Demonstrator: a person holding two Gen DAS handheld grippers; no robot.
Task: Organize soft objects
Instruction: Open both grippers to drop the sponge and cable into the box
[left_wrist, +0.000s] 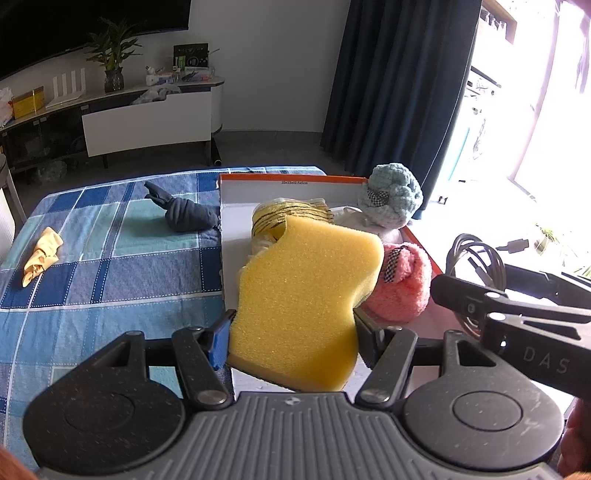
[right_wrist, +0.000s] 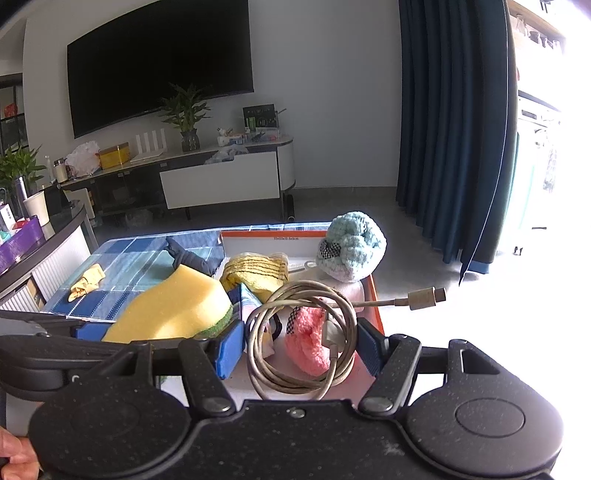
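Nearest the lens, centre-low in the left wrist view: left gripper (left_wrist: 291, 332) clamped on yellow sponge (left_wrist: 306, 291), held over the orange-rimmed box (left_wrist: 288, 178). Light, springy, compressible; best pinched across its narrow waist. Centre-low in the right wrist view, right gripper (right_wrist: 301, 343) clamped on coiled cable (right_wrist: 299, 339), floppy, prone to uncoiling.

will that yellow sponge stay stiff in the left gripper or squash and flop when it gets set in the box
The yellow sponge probably squashes: its open-pored foam pinches in between the left gripper fingers. It looks light, holding its shape unsupported, so little flop. Its rough surface seems unlikely to slip.
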